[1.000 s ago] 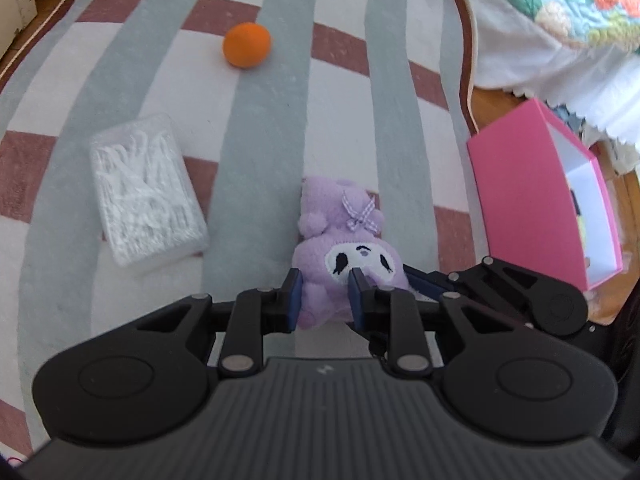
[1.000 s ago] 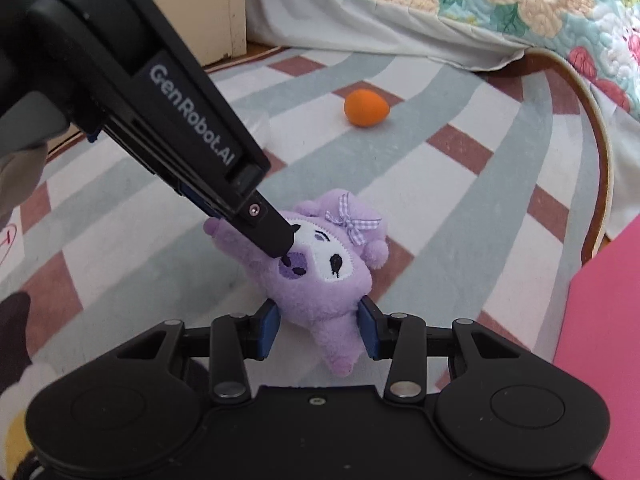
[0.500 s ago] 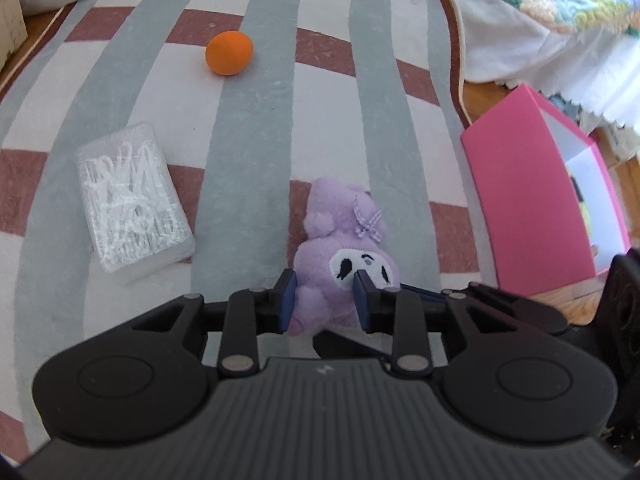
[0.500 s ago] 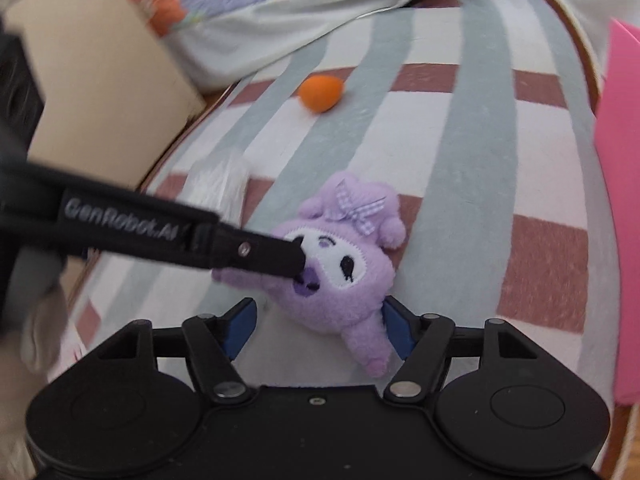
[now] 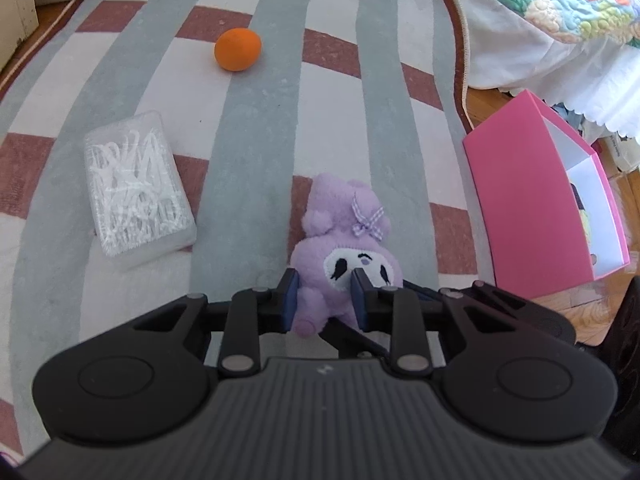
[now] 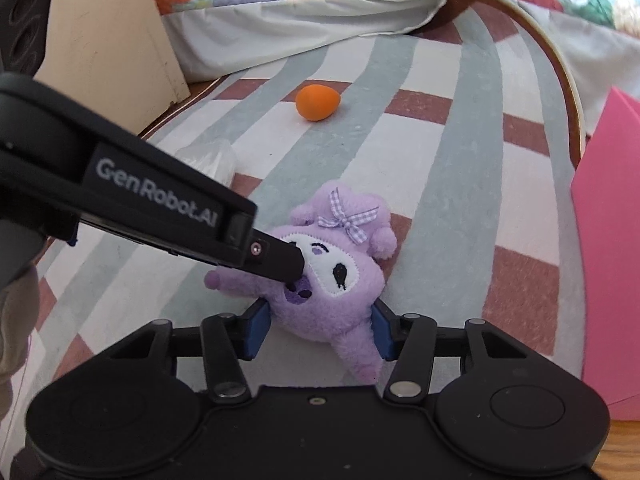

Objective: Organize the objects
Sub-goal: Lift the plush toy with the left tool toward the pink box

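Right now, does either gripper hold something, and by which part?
The left gripper pinches the purple plush toy at its lower face and arm. The right gripper only brackets its body, open.

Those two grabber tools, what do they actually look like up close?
Both are matte black plastic. The left gripper and right gripper have blue pads on the fingers, silver pivot screws, round discs and a ribbed body. White "GenRobot.AI" lettering runs along one side.
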`<action>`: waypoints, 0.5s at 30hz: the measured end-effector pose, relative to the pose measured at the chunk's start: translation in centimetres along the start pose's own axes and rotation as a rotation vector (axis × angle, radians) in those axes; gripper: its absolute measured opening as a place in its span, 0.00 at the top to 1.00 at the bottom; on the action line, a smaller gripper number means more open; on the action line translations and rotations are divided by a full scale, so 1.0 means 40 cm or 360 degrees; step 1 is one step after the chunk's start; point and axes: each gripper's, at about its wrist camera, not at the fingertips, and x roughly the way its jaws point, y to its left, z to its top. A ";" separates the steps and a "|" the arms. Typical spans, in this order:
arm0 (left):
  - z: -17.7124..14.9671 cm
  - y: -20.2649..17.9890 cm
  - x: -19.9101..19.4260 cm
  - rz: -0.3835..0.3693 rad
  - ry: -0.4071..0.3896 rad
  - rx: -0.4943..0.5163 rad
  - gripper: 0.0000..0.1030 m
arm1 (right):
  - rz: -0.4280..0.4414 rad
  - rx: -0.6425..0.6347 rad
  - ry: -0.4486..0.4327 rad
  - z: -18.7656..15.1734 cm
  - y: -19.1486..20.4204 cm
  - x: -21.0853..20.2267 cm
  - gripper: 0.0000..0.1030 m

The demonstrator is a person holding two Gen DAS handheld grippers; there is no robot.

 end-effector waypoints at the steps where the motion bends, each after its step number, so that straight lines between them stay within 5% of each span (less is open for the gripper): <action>1: -0.002 -0.003 -0.006 0.0000 -0.0003 -0.0002 0.74 | 0.0010 -0.0004 0.0007 0.003 -0.002 -0.007 0.44; 15: -0.023 -0.093 -0.157 0.0022 0.0034 -0.0011 0.74 | 0.0056 -0.0174 0.0093 0.044 0.020 -0.169 0.45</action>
